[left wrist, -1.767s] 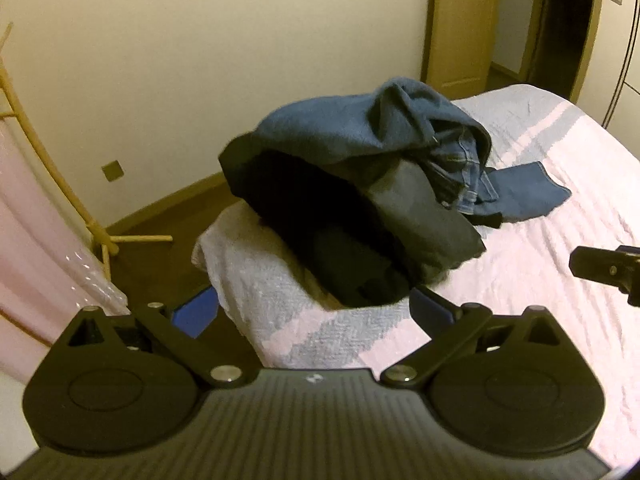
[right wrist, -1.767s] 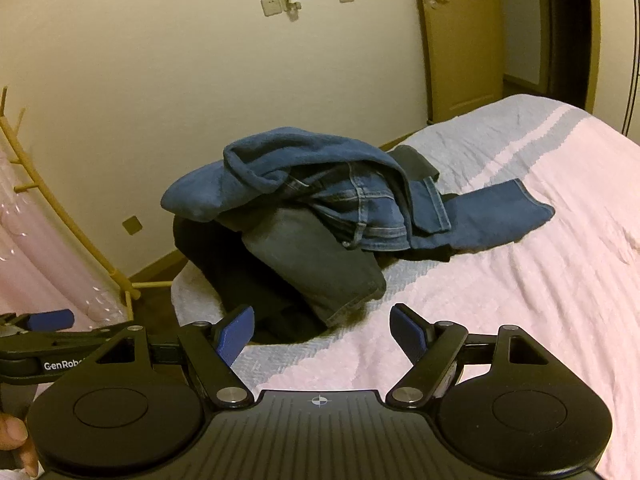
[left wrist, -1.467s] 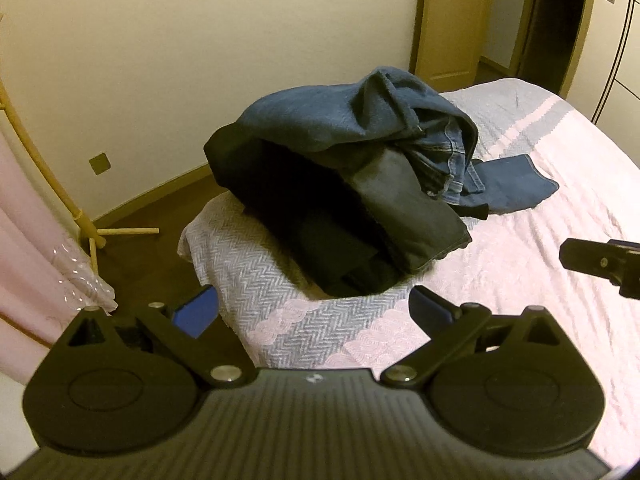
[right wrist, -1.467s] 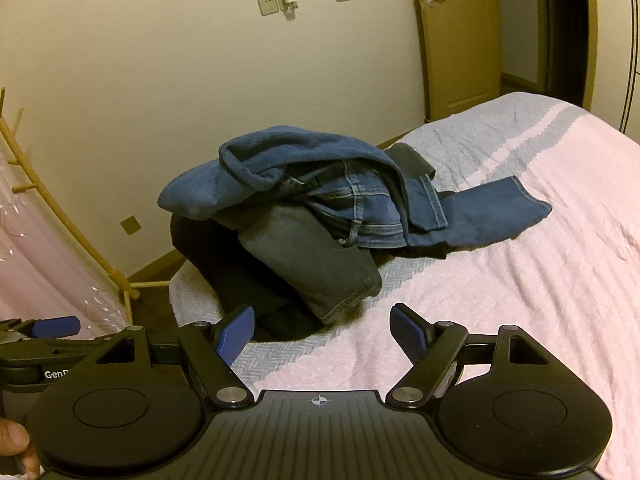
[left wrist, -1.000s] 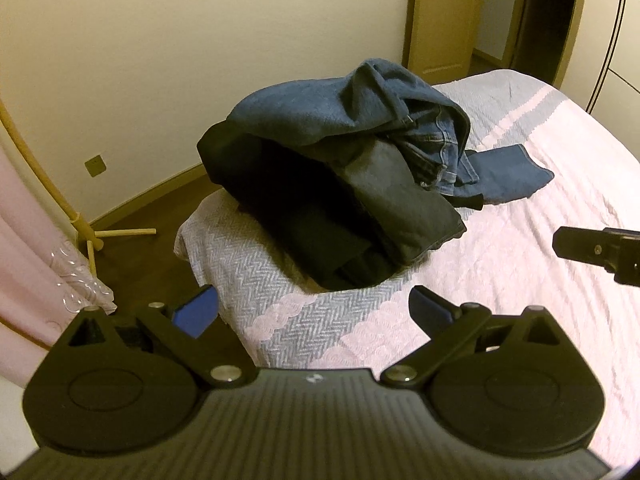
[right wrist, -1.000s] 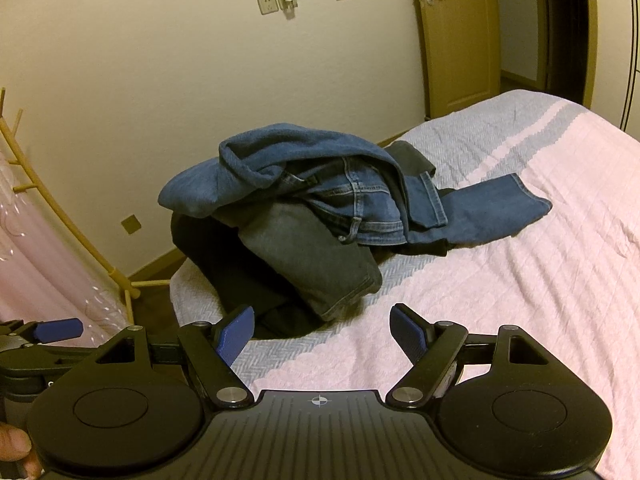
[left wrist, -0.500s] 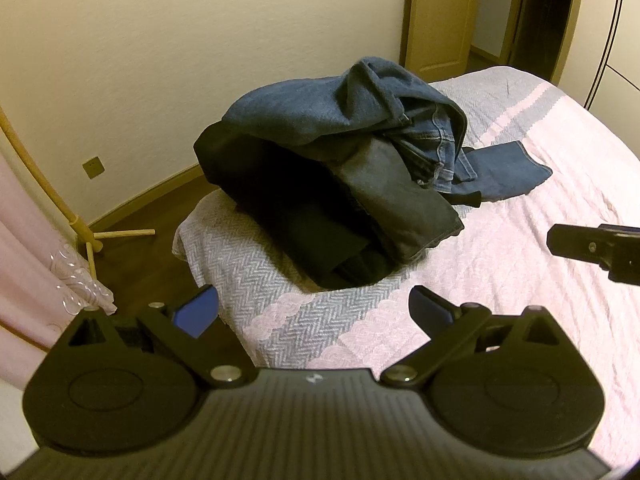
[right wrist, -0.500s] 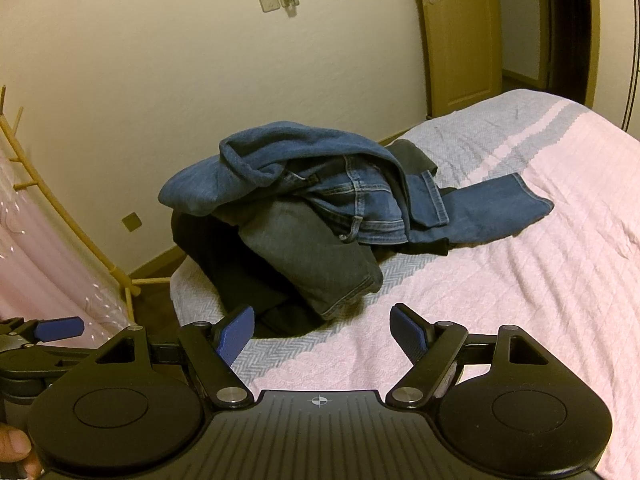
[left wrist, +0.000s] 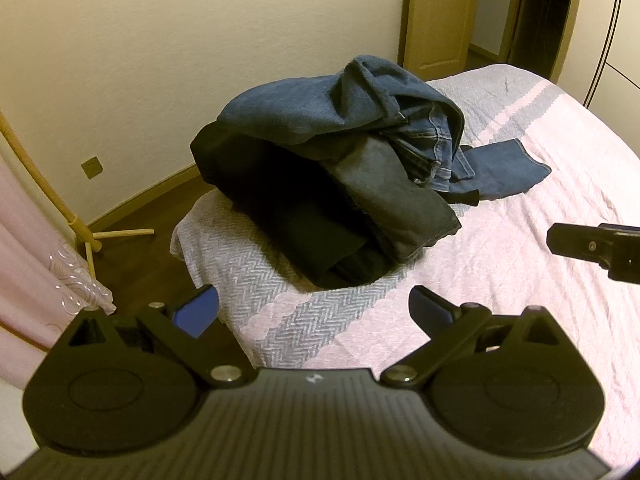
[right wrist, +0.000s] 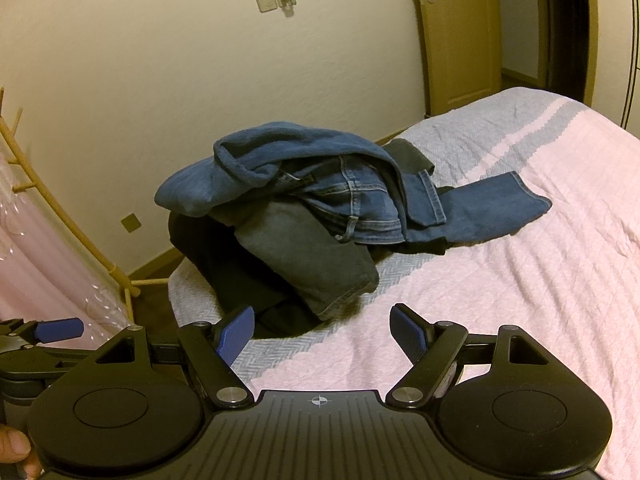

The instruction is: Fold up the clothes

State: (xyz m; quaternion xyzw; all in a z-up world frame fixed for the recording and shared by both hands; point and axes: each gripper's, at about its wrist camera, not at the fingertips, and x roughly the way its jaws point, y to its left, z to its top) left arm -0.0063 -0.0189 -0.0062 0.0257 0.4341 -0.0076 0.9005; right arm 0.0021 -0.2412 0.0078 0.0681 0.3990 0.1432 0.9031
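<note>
A heap of clothes lies on the near corner of the bed (left wrist: 520, 280): blue jeans (left wrist: 340, 120) (right wrist: 352, 196) on top, grey jeans (left wrist: 396, 196) (right wrist: 312, 256) under them, a black garment (left wrist: 288, 200) (right wrist: 224, 264) at the bottom left. One blue leg (right wrist: 492, 208) spreads flat to the right. My left gripper (left wrist: 314, 310) is open, short of the heap, over the bed's corner. My right gripper (right wrist: 322, 330) is open too, just before the grey hem, holding nothing. Its finger (left wrist: 592, 244) shows at the left view's right edge.
The pink and grey bedspread (right wrist: 540, 300) stretches to the right of the heap. A wooden rack (left wrist: 84, 228) with pink fabric (left wrist: 32, 280) stands on the floor at left. A wall and a door (right wrist: 460, 40) lie behind. A hand (right wrist: 12, 452) shows at bottom left.
The left gripper has risen and drawn back slightly, so the heap sits higher and more centred in its view. The right gripper has barely shifted. Both stay open.
</note>
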